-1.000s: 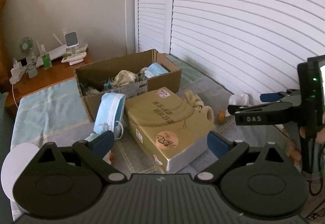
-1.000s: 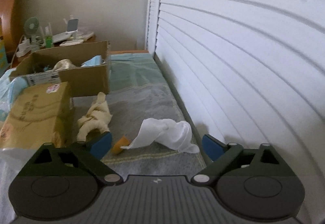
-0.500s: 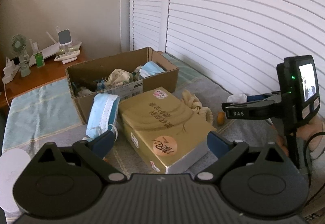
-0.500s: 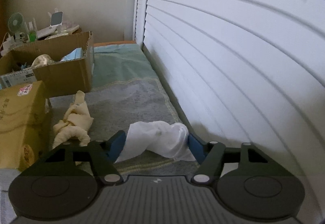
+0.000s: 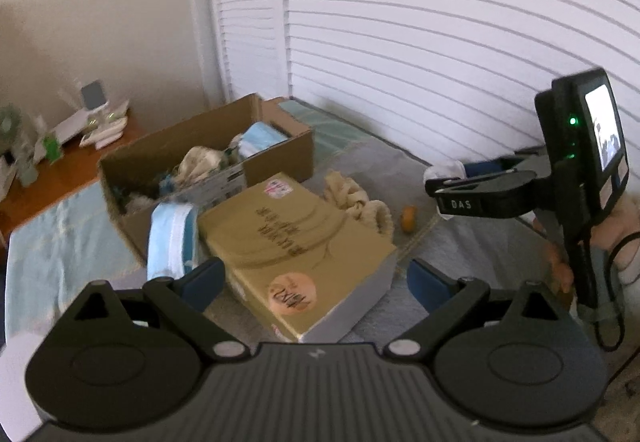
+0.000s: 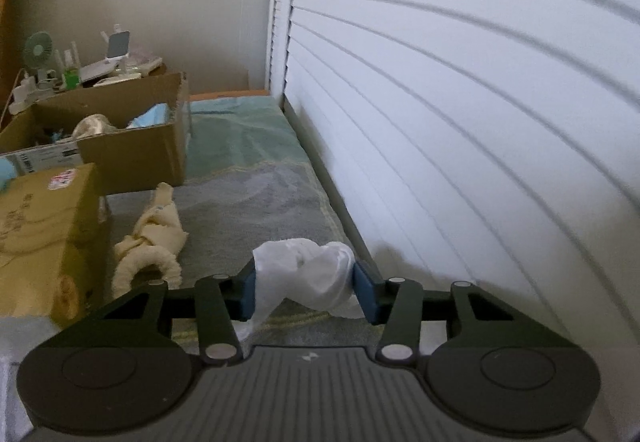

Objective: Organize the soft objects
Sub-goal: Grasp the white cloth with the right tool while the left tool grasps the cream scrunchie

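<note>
Bed surface against a louvered white wall, cardboard box [image 5: 208,157] upper left of centre: task looks partway done.

Box already holds a mask and some cloth. Right gripper [image 6: 305,292] has narrowed onto the white cloth [image 6: 308,274], low centre of its view, not yet boxed. Cream cloth [image 6: 150,242] lies loose left of it, beside the gold box [image 5: 296,242]. Blue mask [image 5: 170,238] leans outside the box. Left gripper [image 5: 316,282] is wide, holding nothing, above the gold box.

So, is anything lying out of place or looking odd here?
Yes. A blue face mask hangs over the front wall of the cardboard box instead of lying inside. A cream cloth lies crumpled on the bed beside the gold box, near a small orange object.
</note>
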Tool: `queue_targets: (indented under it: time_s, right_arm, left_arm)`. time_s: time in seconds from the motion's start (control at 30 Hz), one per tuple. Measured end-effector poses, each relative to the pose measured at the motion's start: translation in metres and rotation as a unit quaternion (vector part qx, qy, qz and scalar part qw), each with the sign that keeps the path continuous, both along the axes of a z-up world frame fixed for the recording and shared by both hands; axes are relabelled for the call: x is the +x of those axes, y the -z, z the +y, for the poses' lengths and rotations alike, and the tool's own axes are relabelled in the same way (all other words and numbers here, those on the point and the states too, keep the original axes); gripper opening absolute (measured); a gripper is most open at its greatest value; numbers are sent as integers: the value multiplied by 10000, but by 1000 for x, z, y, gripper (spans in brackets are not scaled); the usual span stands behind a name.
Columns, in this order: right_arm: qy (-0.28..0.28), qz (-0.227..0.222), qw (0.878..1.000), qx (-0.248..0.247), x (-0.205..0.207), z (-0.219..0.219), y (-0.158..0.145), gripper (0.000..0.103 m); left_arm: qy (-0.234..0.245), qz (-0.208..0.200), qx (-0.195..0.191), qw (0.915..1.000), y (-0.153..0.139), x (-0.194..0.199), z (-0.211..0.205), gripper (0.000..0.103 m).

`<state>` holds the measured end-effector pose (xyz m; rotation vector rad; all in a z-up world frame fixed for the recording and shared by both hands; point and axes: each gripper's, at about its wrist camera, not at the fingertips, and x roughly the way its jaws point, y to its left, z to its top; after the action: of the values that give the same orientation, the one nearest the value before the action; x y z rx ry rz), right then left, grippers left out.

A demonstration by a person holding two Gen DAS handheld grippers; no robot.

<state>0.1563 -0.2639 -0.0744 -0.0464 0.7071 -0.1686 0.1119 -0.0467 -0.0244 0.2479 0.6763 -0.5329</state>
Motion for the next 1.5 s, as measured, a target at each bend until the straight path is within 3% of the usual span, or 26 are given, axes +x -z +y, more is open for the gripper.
queue_targets:
  time_s: [0.3,0.4,0.47,0.73,1.17,1.5]
  right_arm:
    - [-497,70,9987,88,-39,4,-9,53]
    - [-659,143,9976,137,-49,6,-5,53]
    - [-739,184,9970,121,-54,6,-2,53]
    - [-798,182,9964,237,-61,4,3,53]
    - [-869,133,9952,438,-63,-5,3,53]
    - [-913,126,9945,505,-65,-10,3,53]
  left_arm:
    - [880,-243,450,9948,-13,15,-42,96]
    - [1068,-321,515,9924,-13,24,-59,91]
    - [1177,-307,547,9911,-10,30,-70,86]
    - [1395,92,962,9855,15,54,-107,49]
    - [1218,338,1566,9795,44,70,-136,45]
    - [1380,643,1567,9758,52,71,-146,46]
